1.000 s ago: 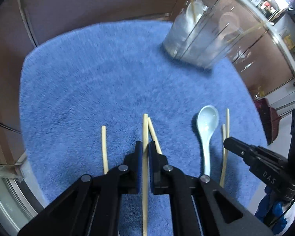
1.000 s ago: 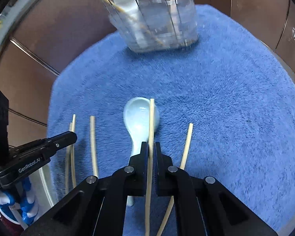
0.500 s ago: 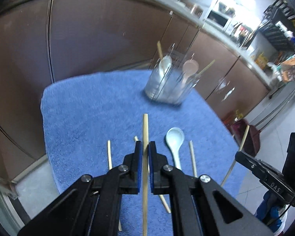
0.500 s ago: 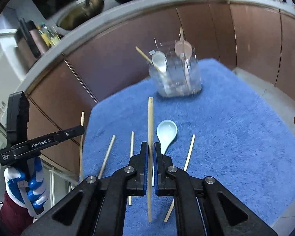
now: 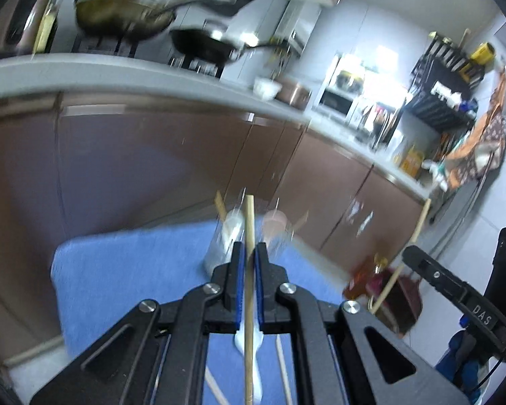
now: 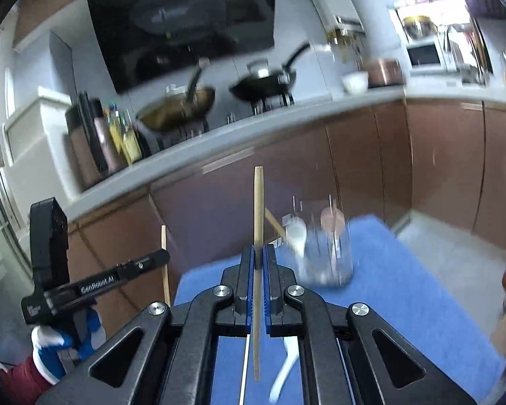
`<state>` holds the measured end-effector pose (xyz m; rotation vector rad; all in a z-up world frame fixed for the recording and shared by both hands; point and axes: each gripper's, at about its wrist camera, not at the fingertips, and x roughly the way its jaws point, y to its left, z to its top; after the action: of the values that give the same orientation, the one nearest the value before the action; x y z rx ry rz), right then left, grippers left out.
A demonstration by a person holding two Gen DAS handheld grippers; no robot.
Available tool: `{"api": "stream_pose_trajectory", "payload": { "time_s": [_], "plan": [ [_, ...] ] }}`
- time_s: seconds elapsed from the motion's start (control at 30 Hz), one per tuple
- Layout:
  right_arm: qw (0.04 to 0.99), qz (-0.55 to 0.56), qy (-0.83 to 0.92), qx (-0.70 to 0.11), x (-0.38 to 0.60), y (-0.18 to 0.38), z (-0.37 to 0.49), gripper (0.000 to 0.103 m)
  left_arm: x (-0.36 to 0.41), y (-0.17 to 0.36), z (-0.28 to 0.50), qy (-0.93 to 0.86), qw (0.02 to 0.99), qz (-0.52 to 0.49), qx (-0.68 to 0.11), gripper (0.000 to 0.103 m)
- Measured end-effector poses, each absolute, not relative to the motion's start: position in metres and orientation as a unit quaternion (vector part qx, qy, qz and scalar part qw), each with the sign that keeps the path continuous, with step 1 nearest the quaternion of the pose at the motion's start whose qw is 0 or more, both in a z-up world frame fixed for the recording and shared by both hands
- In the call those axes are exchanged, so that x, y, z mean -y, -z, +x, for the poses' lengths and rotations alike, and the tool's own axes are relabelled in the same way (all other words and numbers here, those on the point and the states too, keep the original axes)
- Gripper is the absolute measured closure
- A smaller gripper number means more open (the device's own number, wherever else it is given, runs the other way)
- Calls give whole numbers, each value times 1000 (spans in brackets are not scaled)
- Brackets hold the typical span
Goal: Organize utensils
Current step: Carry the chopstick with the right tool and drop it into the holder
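Observation:
My left gripper (image 5: pixel 249 246) is shut on a wooden chopstick (image 5: pixel 249 216), held lifted above the blue towel (image 5: pixel 118 270). Just beyond its tips stands the clear utensil holder (image 5: pixel 216 260), blurred, with a white spoon and a pink spoon inside. My right gripper (image 6: pixel 259 248) is likewise shut on a second chopstick (image 6: pixel 258 199), with the holder (image 6: pixel 324 256) ahead to its right. A white spoon (image 6: pixel 283 371) and loose chopsticks (image 5: pixel 283 364) lie on the towel below. Each gripper shows in the other's view: the right gripper (image 5: pixel 411 256) and the left gripper (image 6: pixel 163 257), both with their chopsticks.
Brown cabinets (image 5: pixel 151 168) and a grey counter (image 6: pixel 219 141) with two pans (image 6: pixel 263 84) rise behind the towel. A gloved hand (image 6: pixel 50 344) holds the left gripper. A dark red bin (image 5: pixel 398 293) stands on the floor to the right.
Both grippers have risen off the towel, each carrying its chopstick, and tilted up. The views swung from the towel to the counter. The holder now sits just past the fingertips.

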<state>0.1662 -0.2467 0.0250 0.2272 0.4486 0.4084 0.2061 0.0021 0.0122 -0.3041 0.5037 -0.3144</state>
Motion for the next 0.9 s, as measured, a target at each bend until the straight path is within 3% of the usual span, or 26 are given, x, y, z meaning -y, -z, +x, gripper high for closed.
{"api": "stream_pose_trajectory", "payload": {
  "time_s": [0.17, 0.37, 0.63, 0.9],
  "plan": [
    [963, 102, -192, -158, 240, -53, 219, 98, 12, -40, 256, 149, 959, -157, -182, 98],
    [973, 92, -168, -130, 237, -45, 289, 98, 35, -44, 330, 126, 969, -161, -140, 98],
    [976, 91, -139, -141, 245, 1, 352, 98, 53, -6, 405, 90, 972, -183, -120, 98],
    [979, 75, -114, -152, 241, 50, 367, 98, 73, 48, 420, 79, 974, -169, -126, 98]
  ]
}}
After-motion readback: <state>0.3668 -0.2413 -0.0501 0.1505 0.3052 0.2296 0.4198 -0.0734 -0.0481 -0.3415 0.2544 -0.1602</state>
